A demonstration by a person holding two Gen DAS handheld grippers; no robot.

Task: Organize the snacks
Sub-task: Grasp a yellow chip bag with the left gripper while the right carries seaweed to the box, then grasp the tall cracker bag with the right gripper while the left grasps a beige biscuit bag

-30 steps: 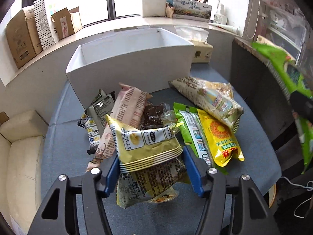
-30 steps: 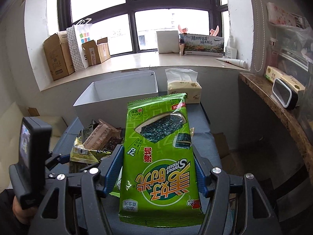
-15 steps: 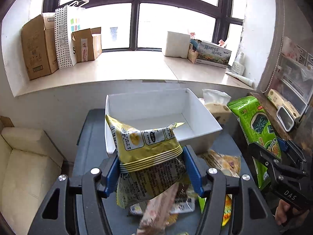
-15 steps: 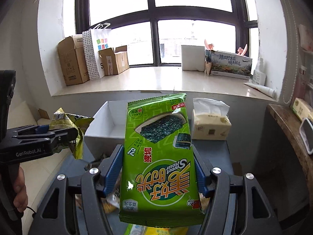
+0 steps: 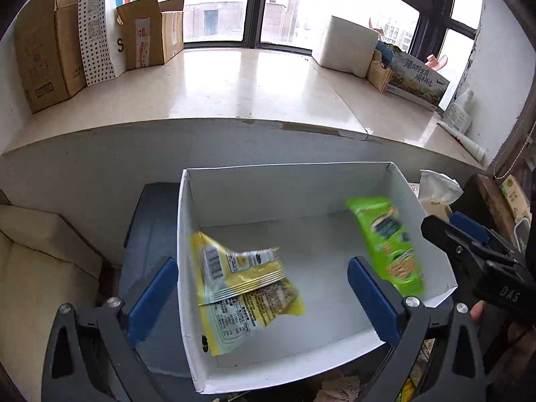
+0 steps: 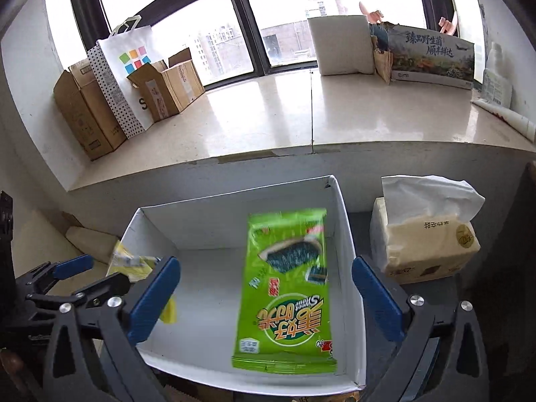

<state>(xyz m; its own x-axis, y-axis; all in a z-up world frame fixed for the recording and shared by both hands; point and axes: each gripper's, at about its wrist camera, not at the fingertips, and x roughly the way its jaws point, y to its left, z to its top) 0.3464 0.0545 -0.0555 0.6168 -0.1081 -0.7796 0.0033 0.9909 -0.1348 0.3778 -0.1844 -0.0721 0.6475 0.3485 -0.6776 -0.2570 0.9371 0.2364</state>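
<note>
Both packets have just been let go over the white box (image 5: 415,201): half a second ago each was pinched between blue pads, and now each tool's jaws have just been opening and stand fully apart with a packet loose between them, touching neither pad. Nearest in the left wrist view, the left tool (image 5: 261,298) brackets the box's front left corner, its pads (image 5: 152,296) wide of the yellow snack packet (image 5: 241,288), which is blurred and crumpled at about 6 o'clock inside the box, seemingly dropping to the floor of it. In the right wrist view the right tool (image 6: 264,296) straddles the green seaweed packet (image 6: 288,291), blurred too, lying lengthwise from 6 toward 12 o'clock along the box's right wall. That would make two snacks delivered, though more packets peek out on the dark surface (image 5: 150,221) below the box's near edge, so the sorting looks unfinished. Further out, a tissue pack (image 6: 428,244) stands just beside the box at 3 o'clock, and cardboard boxes (image 6: 90,117) sit on the window ledge (image 6: 301,117) at 10 o'clock.
</note>
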